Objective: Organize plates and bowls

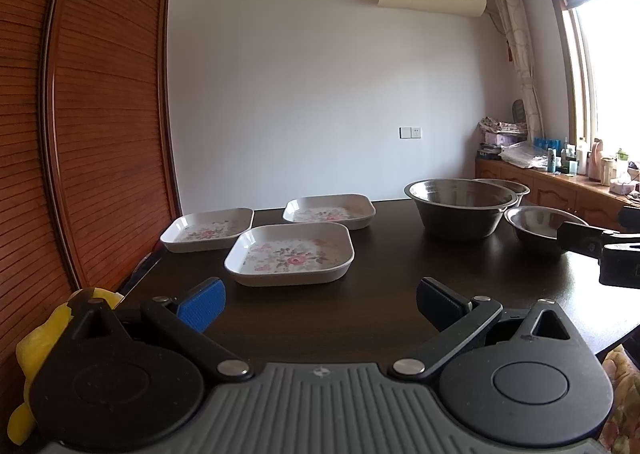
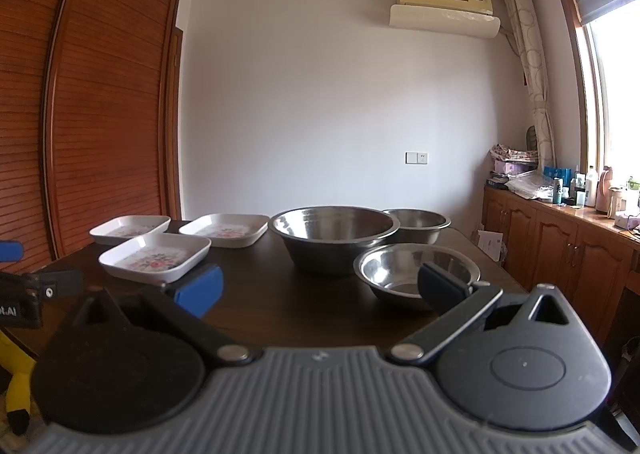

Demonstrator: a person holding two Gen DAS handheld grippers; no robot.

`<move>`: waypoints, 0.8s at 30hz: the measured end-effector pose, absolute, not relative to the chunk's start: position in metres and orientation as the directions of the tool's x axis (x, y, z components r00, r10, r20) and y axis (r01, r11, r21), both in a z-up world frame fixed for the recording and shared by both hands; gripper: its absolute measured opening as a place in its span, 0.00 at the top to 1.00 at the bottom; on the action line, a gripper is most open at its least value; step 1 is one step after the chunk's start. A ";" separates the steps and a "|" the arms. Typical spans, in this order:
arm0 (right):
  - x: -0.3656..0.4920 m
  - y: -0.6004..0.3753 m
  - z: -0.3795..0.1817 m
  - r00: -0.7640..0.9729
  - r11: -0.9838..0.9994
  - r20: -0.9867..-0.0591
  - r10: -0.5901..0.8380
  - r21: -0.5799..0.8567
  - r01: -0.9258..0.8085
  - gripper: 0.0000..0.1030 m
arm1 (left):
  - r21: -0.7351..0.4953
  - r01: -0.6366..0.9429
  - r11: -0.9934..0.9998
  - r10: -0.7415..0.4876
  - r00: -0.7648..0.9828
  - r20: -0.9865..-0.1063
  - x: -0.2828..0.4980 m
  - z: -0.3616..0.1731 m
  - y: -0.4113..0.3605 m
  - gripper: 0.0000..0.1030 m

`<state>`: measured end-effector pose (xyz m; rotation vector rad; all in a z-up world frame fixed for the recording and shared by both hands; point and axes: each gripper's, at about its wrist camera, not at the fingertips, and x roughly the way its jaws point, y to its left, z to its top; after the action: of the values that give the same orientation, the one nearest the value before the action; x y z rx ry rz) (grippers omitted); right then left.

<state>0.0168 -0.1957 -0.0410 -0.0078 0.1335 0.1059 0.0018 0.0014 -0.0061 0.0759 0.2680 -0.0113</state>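
Along the left edge of both views a slatted wooden wardrobe [image 1: 100, 126] is filling the frame, with a yellow soft toy [image 1: 44, 334] peeking out at lower left of the left wrist view. Left of centre, three square flowered plates are sitting on the dark table [image 1: 380, 274]: the back-left plate [image 1: 208, 229], the front plate [image 1: 290, 254] just beside it, and the back-right plate [image 1: 330, 211] close behind. At the bottom of that view the left gripper [image 1: 320, 304] is hovering low over the near table edge, its jaws standing wide apart and gripping nothing. Moving right, a large steel bowl [image 2: 334, 238] is sitting at mid-table, a medium bowl [image 2: 418, 225] is showing partly behind it, and a small bowl [image 2: 416, 272] is lying nearer the camera. The right gripper [image 2: 320, 288] is hanging before these, its jaws spread wide and empty, its right finger overlapping the small bowl in the picture. At upper right an air conditioner [image 2: 444, 10] is hanging on the wall, and a bright window [image 2: 616, 102] is glowing at the right edge.
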 end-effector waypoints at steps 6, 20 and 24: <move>0.017 -0.196 -0.041 0.986 0.995 -0.134 0.103 -0.001 -0.104 0.00 | 0.072 0.024 0.997 -0.004 0.964 -0.266 0.002 -0.006 0.002 0.00; 0.018 -0.197 -0.042 0.986 0.994 -0.134 0.104 -0.004 -0.106 0.00 | 0.074 0.031 0.997 -0.010 0.964 -0.265 0.001 -0.004 0.002 0.00; 0.018 -0.196 -0.043 0.985 0.994 -0.134 0.105 -0.007 -0.107 0.00 | 0.074 0.031 0.997 -0.010 0.964 -0.265 0.001 -0.004 0.002 0.00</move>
<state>0.0176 -0.1962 -0.0426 -0.0141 0.1341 0.1063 0.0010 0.0024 -0.0037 0.0777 0.2681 -0.0211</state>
